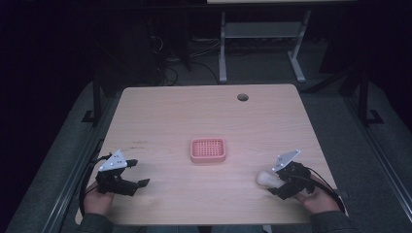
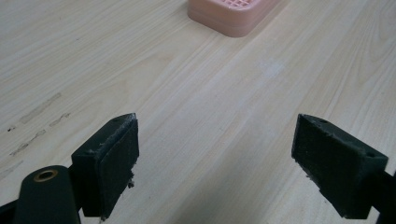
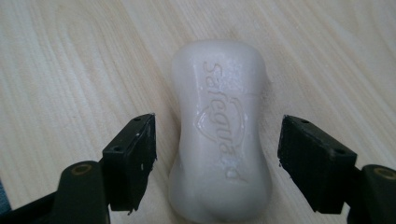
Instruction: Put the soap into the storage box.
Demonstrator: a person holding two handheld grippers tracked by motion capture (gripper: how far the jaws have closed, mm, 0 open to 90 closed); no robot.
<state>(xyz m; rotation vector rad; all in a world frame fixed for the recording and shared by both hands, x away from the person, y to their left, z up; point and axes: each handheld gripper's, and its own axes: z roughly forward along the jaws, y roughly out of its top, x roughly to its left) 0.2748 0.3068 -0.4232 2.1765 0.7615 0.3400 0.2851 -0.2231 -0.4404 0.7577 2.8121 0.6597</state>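
Two forearms come in from the near edge of the tabletop (image 1: 204, 116), each hand wrapped round a black gripper lying low and roughly level over the wood. On the person's left, the left gripper (image 1: 144, 183) points toward the middle of the tabletop; its fingers (image 2: 112, 165) stand wide apart with only bare wood between them. On the person's right, the right gripper (image 3: 217, 163) points inward too, and its fingers (image 3: 133, 158) straddle the bar of soap (image 3: 219, 140), a narrow gap on each side, the pads not pressing on it.

That tabletop is pale wood with a fine straight grain, rounded corners and one round hole near its far edge. One pink soap dish (image 1: 208, 150) sits near the centre, a rounded rectangle of plastic with a grid top, well apart from both grippers. One soap bar, white, smooth and waisted, with raised lettering, lies flat near the right front corner.
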